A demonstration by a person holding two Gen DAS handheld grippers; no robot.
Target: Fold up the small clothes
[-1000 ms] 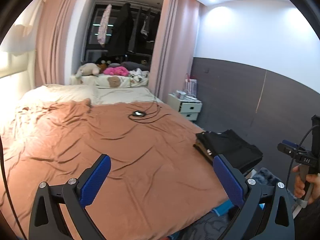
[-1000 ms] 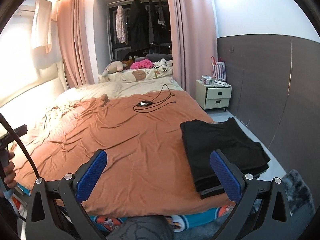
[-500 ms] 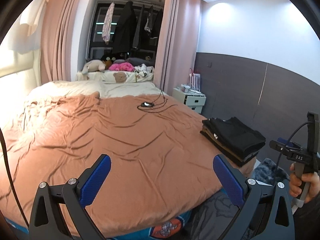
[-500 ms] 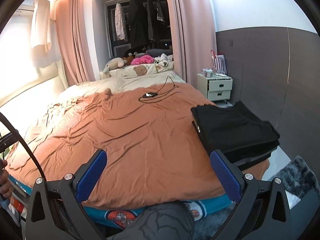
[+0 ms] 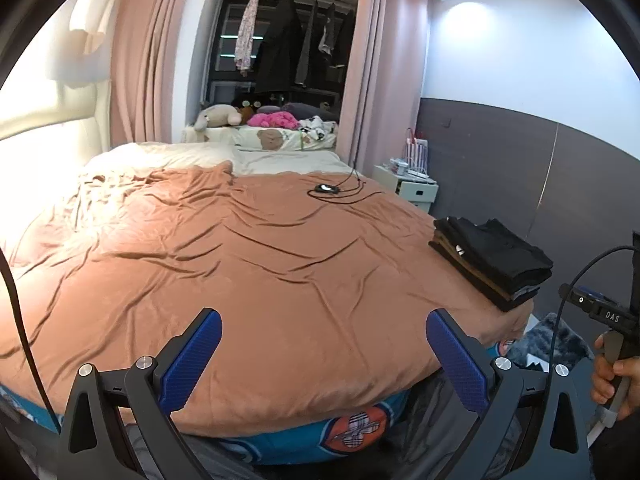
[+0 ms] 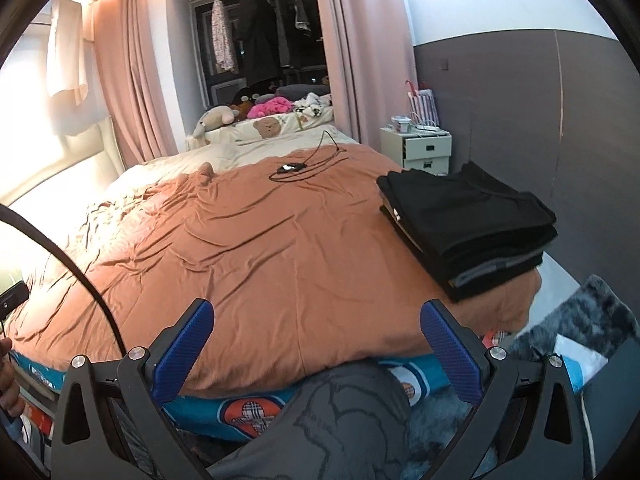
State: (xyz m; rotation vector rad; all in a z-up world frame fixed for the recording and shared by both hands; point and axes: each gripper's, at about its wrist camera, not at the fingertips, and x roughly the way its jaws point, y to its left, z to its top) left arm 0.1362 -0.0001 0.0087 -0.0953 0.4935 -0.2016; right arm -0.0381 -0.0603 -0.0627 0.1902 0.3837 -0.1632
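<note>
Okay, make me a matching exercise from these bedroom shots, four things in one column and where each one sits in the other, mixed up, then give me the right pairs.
Things:
1. stack of folded dark clothes
2. black cable with its small device
3. plush toys
4. white nightstand

Places:
A. against the dark wall panel, beside the bed
B. right edge of the brown sheet, near the foot corner
C. heaped beyond the far end of the bed, below the hanging clothes
D. far middle of the brown sheet

Pairs: 1-B, 2-D, 3-C, 4-A
</note>
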